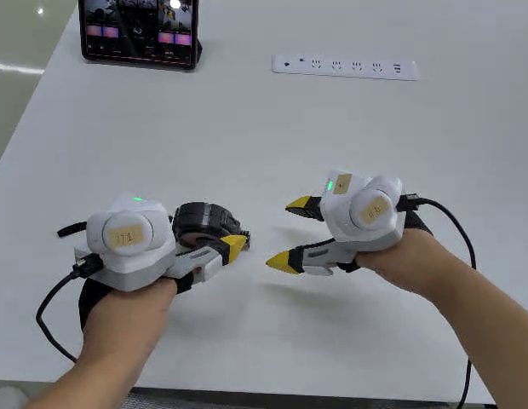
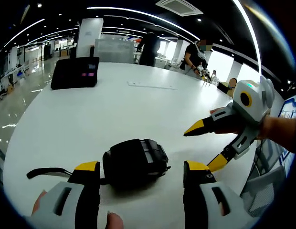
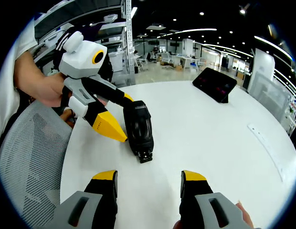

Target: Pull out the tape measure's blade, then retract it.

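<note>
White table (image 1: pixel 247 128), black tape measure (image 1: pixel 204 223) near its front edge, left of middle, between the left gripper's (image 2: pixel 143 168) spread jaws, right gripper (image 1: pixel 289 233) open, empty, just beside; case likely rigid, smooth, light: clamp flat sides, pinch blade tip

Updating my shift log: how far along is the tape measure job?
Done: nothing yet; no blade shows out of the black tape measure. In hand: the open left gripper has its jaws either side of the case. The right gripper is open, apart. To do: grip, pull blade, retract.
</note>
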Demonstrator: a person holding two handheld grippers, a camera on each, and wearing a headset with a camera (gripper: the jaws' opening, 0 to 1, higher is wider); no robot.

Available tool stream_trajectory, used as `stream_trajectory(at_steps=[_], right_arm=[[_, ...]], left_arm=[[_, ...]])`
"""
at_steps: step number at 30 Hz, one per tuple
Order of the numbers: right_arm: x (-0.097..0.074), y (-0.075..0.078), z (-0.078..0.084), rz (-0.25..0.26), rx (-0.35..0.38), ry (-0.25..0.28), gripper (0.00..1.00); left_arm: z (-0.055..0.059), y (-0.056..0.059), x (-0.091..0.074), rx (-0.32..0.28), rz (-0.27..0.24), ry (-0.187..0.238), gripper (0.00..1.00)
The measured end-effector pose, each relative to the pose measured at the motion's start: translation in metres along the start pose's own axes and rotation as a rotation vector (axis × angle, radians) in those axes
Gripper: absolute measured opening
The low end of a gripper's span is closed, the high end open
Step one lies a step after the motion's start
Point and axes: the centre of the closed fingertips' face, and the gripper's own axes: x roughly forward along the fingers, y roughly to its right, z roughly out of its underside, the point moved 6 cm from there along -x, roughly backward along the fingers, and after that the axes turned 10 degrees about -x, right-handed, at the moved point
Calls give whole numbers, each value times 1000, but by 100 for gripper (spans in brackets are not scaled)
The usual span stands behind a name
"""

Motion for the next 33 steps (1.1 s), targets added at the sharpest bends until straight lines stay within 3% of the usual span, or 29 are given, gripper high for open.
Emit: stream_trajectory(at_steps=[22,33], right_arm=[[-39,-10,22,78,64,-9,57],[-56,-19,33,114,103,-6,64]], left_arm=[[-1,-3,-20,94,67,-15,79],[5,-8,-35,150,89,-36,83]])
